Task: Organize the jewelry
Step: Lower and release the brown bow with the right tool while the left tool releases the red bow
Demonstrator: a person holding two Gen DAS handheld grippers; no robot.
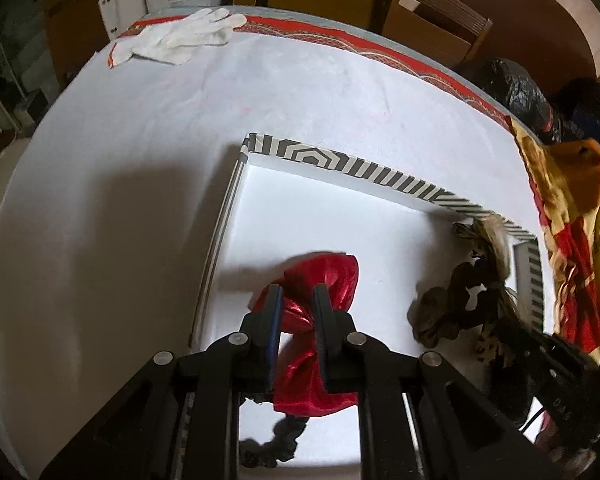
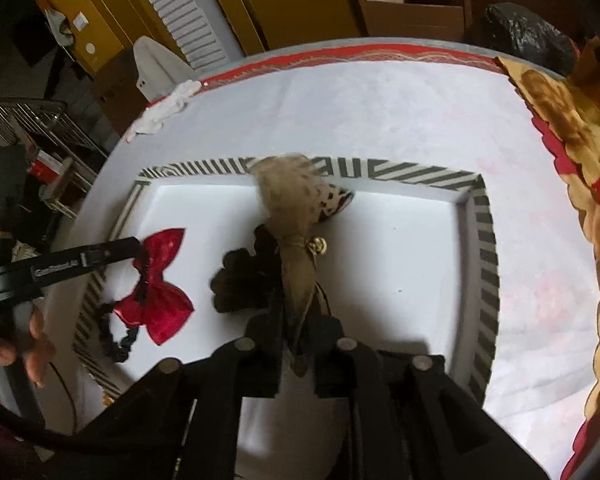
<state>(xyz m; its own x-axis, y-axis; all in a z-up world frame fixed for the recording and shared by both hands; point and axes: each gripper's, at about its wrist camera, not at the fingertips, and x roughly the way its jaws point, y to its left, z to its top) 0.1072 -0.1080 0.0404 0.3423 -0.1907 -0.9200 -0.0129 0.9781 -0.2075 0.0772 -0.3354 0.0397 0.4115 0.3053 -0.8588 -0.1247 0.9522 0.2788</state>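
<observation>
While the left gripper (image 1: 296,312) fingers clench the red bow (image 1: 316,312) over the striped tray (image 1: 340,162) and the right gripper (image 2: 298,340) fingers pinch the leopard scrunchie (image 2: 288,200) ahead of them, both pieces await release on the bench.

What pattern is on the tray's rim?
Black-and-white stripes on the tray's rim, clearest in the right wrist view.

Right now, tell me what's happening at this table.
A person holds a gripper in each hand over a striped-rim tray. The left gripper is clamped on a red satin bow low inside the tray; the right gripper pinches a tan-and-leopard fabric hair tie. A white glove lies at the table's far edge.
</observation>
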